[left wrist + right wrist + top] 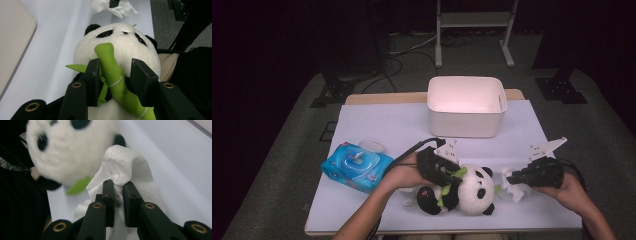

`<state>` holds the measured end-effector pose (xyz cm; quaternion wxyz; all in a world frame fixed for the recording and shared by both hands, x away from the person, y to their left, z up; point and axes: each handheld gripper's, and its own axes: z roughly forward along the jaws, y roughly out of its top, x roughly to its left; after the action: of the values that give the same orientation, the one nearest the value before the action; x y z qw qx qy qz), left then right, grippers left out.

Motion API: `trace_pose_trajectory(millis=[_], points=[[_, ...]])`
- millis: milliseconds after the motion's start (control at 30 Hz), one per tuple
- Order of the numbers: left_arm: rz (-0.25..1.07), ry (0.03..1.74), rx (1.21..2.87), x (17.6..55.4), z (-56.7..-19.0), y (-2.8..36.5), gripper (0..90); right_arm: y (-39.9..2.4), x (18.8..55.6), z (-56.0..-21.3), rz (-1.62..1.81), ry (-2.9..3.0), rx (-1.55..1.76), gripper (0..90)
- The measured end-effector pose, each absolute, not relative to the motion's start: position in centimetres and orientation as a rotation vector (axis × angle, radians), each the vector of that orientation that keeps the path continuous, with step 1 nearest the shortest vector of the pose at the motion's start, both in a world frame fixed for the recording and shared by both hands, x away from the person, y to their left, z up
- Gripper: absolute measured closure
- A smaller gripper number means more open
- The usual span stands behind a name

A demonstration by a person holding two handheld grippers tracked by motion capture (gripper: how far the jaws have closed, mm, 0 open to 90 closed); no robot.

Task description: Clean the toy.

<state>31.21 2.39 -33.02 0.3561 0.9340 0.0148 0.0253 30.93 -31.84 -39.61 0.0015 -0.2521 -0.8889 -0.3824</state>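
A black-and-white panda plush (474,190) lies near the table's front edge, holding a green bamboo stalk (110,62). My left gripper (452,175) reaches over its belly from the left. In the left gripper view its jaws (116,65) stand on either side of the stalk; a gap shows at the right jaw, so it is open. My right gripper (512,179) sits just right of the panda's head (67,152), shut on a crumpled white tissue (125,162). The tissue (517,191) hangs close to the panda's face.
A blue pack of wet wipes (356,166) lies at the left of the white table cover (387,125), with a small round lid (372,146) behind it. An open white bin (466,106) stands at the back centre.
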Motion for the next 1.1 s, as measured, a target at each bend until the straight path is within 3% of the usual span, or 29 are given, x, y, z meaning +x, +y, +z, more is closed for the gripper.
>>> trace_pose_trajectory(millis=[133, 300, 600, 1100], points=[[0.057, 0.033, 2.409, 31.1, -32.7, 2.3, 58.3, -34.3, 30.7, -40.3, -1.168, -2.8, -0.9, 79.6], [0.061, 0.039, 2.395, 31.2, -32.4, 2.2, 54.0, -37.1, 30.2, -41.7, -1.142, -2.756, -1.026, 70.6], [0.07, 0.046, 2.379, 31.2, -31.8, 2.5, 48.7, -37.5, 30.0, -41.5, -1.119, -2.768, -1.046, 63.3], [0.082, 0.112, 2.316, 31.5, -31.4, 4.6, 42.3, -36.6, 30.9, -39.3, -1.197, -2.777, -0.997, 62.5]])
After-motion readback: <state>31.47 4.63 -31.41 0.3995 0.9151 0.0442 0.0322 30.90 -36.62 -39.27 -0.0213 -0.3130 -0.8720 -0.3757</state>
